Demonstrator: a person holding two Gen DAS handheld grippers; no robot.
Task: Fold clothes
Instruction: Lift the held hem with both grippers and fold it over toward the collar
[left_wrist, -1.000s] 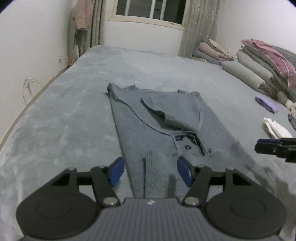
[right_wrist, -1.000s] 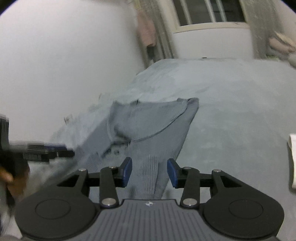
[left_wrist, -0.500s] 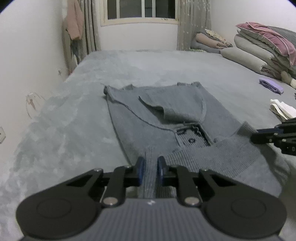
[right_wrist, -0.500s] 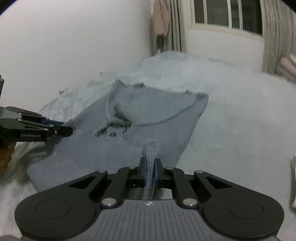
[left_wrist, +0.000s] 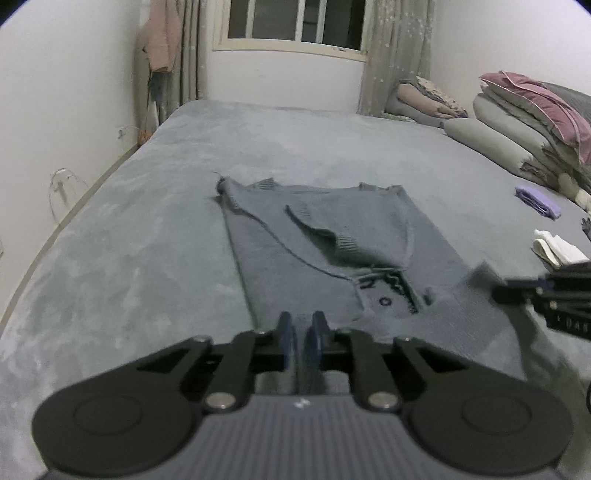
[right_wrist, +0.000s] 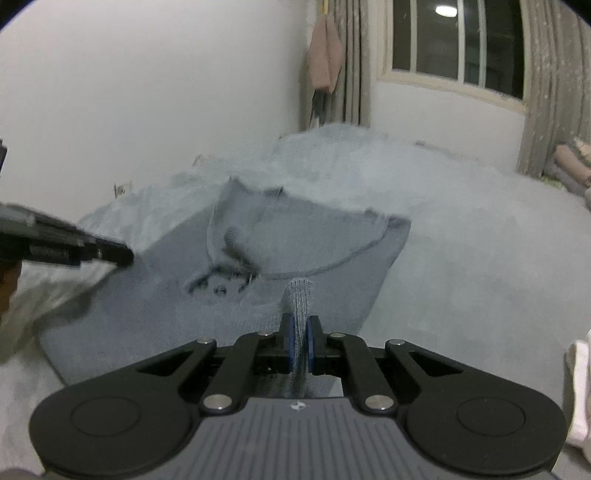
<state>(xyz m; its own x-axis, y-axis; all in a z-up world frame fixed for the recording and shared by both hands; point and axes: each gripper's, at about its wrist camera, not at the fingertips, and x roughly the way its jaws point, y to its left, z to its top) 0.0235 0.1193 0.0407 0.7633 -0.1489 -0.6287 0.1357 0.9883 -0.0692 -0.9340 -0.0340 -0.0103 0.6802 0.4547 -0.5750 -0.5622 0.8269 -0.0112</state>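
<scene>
- We see the grey knit sweater (left_wrist: 332, 236) lying on the grey bed cover (left_wrist: 140, 258), its sleeves already folded in over the body, and its buttoned placket (left_wrist: 391, 291) showing near the middle.
- Our left gripper (left_wrist: 299, 328) is clenched on the sweater's near edge, a strip of knit caught between its blue pads.
- Our right gripper (right_wrist: 300, 332) is likewise clamped on the near edge, with a ribbed tab of fabric (right_wrist: 299, 295) standing up past its fingertips.
- We judge the fold to be partway: the sides are in, the garment lies long from near edge to far edge, and both near corners are gripped.
- What is left, as we read it, is to carry the near edge over toward the far edge and lay it flat.
- A folded white cloth (left_wrist: 557, 251) and a purple one (left_wrist: 539, 201) lie well apart on the right of the bed; whether more clothes wait, we cannot tell.
</scene>
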